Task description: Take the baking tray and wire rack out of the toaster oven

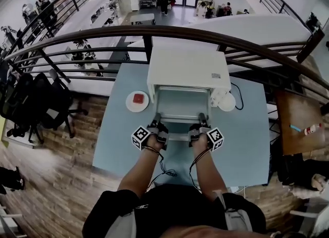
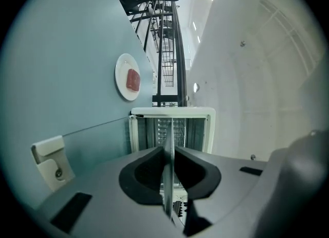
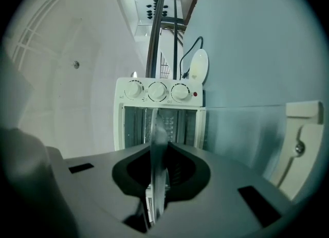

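1. Fingers [image 2: 146, 172] of the left gripper [image 1: 158, 120] are pinched narrow on the thin near rim of the baking tray [image 1: 181, 106]. The right gripper [image 1: 202, 120] clamps the same rim in the same way, with the metal edge-on between its pads [image 3: 180, 172].
2. Both grippers point nearly level at the toaster oven [image 1: 187, 67]. One is at the left end and one at the right end of the tray's near edge, in front of the oven.
3. The baking tray lies flat at the oven's mouth, above the let-down glass door [image 2: 103, 139]. Its long axis runs side to side, parallel to the oven's front, and its short axis points into the cavity. I cannot tell whether its far edge is inside.
4. A white handle [image 2: 49, 162] on the door's near edge sits beside the grippers, in front of the oven.
5. Three knobs [image 3: 157, 91] line the right end of the oven's front.
6. Just left of the oven sits a white plate [image 1: 137, 101] with a red piece [image 1: 138, 98] on it. Just right of the oven are a second plate [image 1: 226, 102] and a black cable [image 1: 238, 95].
7. The oven stands on a pale blue table [image 1: 247, 144], and behind the oven curves a dark railing [image 1: 216, 35].
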Tool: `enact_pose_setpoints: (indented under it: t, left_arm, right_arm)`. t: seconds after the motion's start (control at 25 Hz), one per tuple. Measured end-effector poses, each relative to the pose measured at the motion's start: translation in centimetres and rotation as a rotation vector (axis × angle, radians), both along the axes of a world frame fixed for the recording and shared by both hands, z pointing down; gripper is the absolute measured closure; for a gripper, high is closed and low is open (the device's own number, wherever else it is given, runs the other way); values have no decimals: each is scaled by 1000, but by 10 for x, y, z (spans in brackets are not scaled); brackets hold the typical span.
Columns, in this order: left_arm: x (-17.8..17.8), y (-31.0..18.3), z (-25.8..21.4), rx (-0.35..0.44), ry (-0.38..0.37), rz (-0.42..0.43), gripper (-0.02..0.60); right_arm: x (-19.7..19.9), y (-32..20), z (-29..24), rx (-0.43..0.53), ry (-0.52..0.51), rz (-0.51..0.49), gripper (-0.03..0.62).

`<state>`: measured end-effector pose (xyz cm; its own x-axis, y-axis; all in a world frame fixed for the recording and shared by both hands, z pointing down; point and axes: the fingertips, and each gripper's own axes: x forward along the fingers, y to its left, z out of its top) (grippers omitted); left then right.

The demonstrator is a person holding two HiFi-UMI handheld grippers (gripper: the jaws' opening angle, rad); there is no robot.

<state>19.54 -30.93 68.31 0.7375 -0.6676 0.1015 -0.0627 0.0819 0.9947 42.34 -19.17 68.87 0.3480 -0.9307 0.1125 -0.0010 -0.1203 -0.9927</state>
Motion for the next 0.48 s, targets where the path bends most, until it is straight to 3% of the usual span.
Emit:
enact_pose_setpoints:
  t: [0.48]
  left_arm:
    - [-32,45,-21,31,16,88,523]
  right_arm:
    - [-34,45,-25,23,52,-11,563]
